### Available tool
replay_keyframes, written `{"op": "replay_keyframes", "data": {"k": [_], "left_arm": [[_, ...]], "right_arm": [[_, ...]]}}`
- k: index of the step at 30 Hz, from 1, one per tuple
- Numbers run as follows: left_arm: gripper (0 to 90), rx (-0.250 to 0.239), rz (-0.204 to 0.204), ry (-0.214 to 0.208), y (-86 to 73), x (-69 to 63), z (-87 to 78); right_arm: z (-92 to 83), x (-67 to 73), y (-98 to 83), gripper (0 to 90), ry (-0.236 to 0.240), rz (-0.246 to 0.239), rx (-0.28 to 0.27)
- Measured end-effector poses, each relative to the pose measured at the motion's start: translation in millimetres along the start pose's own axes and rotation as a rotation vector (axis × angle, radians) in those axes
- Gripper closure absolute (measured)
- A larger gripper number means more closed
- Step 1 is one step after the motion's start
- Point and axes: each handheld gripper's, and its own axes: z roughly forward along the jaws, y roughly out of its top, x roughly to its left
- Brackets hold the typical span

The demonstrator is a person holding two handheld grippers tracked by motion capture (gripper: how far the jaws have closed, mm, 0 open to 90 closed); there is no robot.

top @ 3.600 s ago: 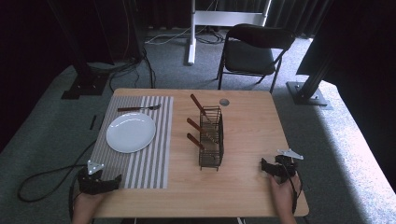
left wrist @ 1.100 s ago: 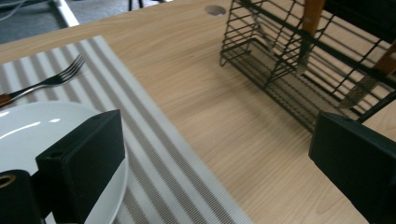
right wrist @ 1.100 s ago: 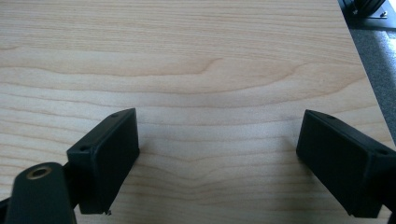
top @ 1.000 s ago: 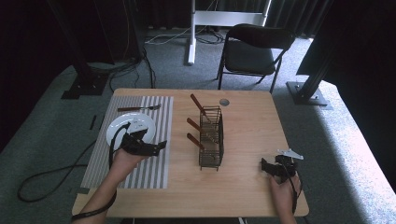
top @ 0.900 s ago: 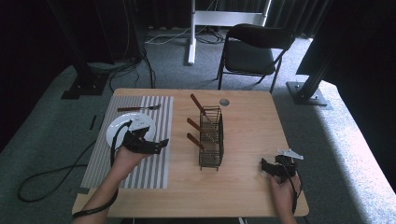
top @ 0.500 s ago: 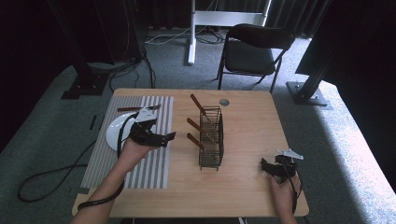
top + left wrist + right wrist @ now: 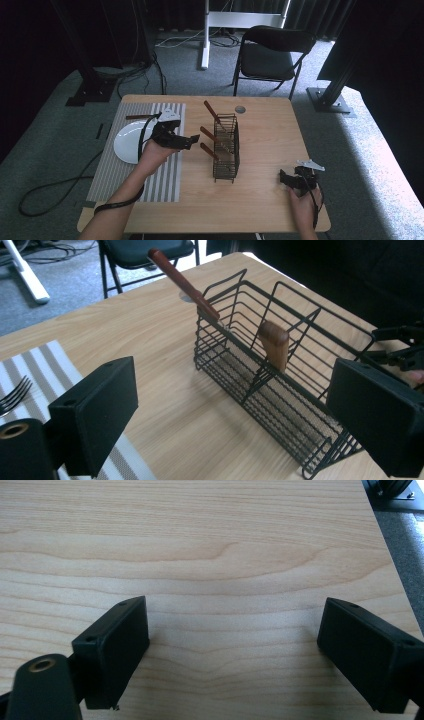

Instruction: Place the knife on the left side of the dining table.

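Both claws open, left claw [image 7: 192,141] now nearer basket [image 7: 226,150]

This looks like a recording studio or lab, not a home. Black curtains [image 7: 165,10] wall in a grey carpet [image 7: 60,120], with stand bases [image 7: 92,92], loose cables [image 7: 150,75] and a folding chair [image 7: 272,55] around one wooden table [image 7: 270,125].

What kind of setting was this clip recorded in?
Probably a studio or lab staged as a dining spot: a lone wooden table on grey carpet, dark curtains behind, black frame posts, loose floor cables, and a folding chair.
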Motion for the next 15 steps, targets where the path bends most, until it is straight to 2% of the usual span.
{"op": "replay_keyframes", "data": {"k": [2,3,6,9,10,15], "left_arm": [[8.3,0.002,0.0,-0.003,3.6,-0.5,2.7],[12.0,-0.001,-0.001,-0.006,4.8,-0.8,3.6],[15.8,-0.006,-0.009,-0.038,8.5,-1.8,7.9],[25.2,0.001,-0.009,-0.059,9.8,-3.2,13.3],[27.3,0.001,-0.023,-0.074,10.0,-3.0,15.2],[41.1,0.015,-0.053,-0.068,10.4,-3.5,22.4]], "right_arm": [[0.0,0.0,0.0,12.4,0.001,0.001,0.0],[0.0,0.0,0.0,12.4,0.0,0.0,0.0],[0.0,0.0,0.0,12.4,0.0,0.001,0.0],[0.0,0.0,0.0,12.4,0.0,0.001,0.0],[0.0,0.0,0.0,12.4,0.0,0.001,0.0],[0.0,0.0,0.0,12.5,0.001,0.001,0.0]]}}
